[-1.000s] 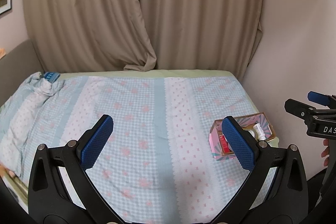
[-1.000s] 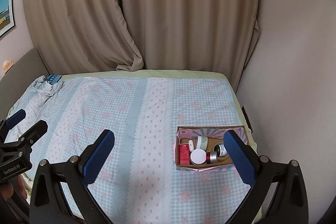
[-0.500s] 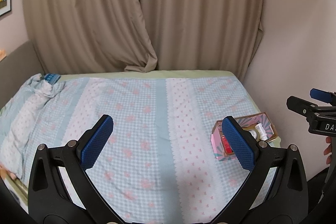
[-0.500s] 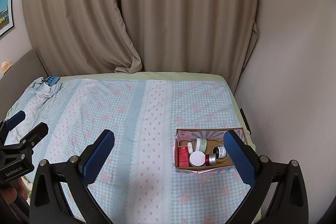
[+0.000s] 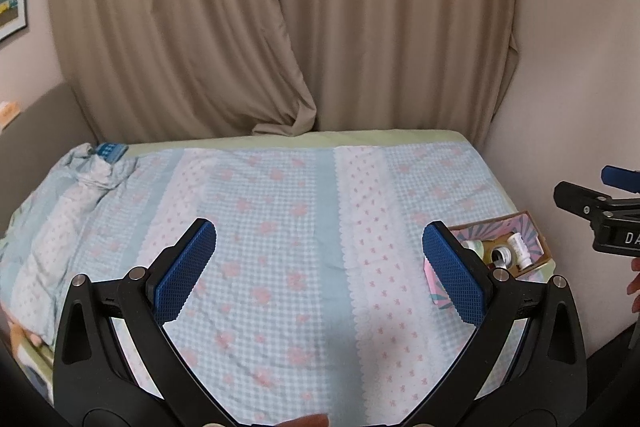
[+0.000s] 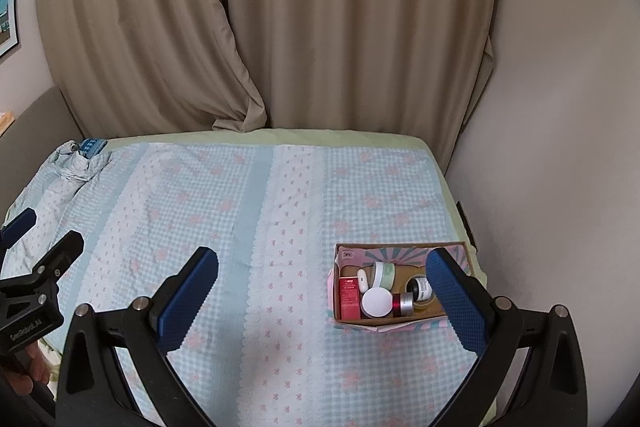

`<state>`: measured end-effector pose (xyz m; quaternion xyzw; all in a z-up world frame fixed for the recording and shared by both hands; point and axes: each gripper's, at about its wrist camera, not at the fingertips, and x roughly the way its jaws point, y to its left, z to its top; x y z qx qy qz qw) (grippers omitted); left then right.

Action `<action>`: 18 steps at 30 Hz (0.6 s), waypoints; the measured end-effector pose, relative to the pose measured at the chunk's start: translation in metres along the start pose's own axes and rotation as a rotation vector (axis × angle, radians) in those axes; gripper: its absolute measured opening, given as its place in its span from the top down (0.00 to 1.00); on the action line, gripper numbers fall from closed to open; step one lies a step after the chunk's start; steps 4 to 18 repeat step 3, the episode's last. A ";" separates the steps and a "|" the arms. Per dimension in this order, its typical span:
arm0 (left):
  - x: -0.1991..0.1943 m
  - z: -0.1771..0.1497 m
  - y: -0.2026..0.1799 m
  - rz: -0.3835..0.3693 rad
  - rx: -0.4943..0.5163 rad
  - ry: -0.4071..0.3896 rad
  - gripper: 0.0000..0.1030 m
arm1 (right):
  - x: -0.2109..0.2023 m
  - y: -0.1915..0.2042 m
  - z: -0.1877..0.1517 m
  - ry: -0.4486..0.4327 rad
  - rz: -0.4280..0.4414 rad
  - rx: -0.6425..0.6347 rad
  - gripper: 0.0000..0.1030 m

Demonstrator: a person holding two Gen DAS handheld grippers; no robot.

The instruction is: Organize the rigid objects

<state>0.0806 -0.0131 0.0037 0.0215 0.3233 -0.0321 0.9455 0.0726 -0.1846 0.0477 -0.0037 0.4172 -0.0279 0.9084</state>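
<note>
A pink cardboard box [image 6: 349, 255] sits near the right edge of the bed and holds several cosmetics: a red carton [image 6: 349, 298], a white-lidded jar [image 6: 376, 302], a pale green jar [image 6: 385, 274] and a dark bottle [image 6: 421, 287]. The box also shows in the left wrist view [image 5: 520, 218], partly hidden behind my right finger. My left gripper [image 5: 319, 266] is open and empty above the bed. My right gripper [image 6: 322, 298] is open and empty, held high above the bed, its right finger overlapping the box's right end.
The bed has a blue and pink checked cover [image 6: 240, 211], bunched at the far left [image 6: 76, 167]. Beige curtains [image 6: 320, 27] hang behind it and a wall [image 6: 540, 147] runs close along the right side. The other gripper shows at each view's edge.
Both grippers have drawn back and risen slightly, so the box appears a little farther away in both views. Both stay open and empty.
</note>
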 end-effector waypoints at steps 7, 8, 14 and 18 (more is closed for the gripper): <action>0.012 0.001 0.007 -0.005 -0.011 0.020 0.00 | 0.011 0.005 0.001 0.020 -0.002 0.006 0.00; 0.012 0.001 0.007 -0.005 -0.011 0.020 0.00 | 0.011 0.005 0.001 0.020 -0.002 0.006 0.00; 0.012 0.001 0.007 -0.005 -0.011 0.020 0.00 | 0.011 0.005 0.001 0.020 -0.002 0.006 0.00; 0.012 0.001 0.007 -0.005 -0.011 0.020 0.00 | 0.011 0.005 0.001 0.020 -0.002 0.006 0.00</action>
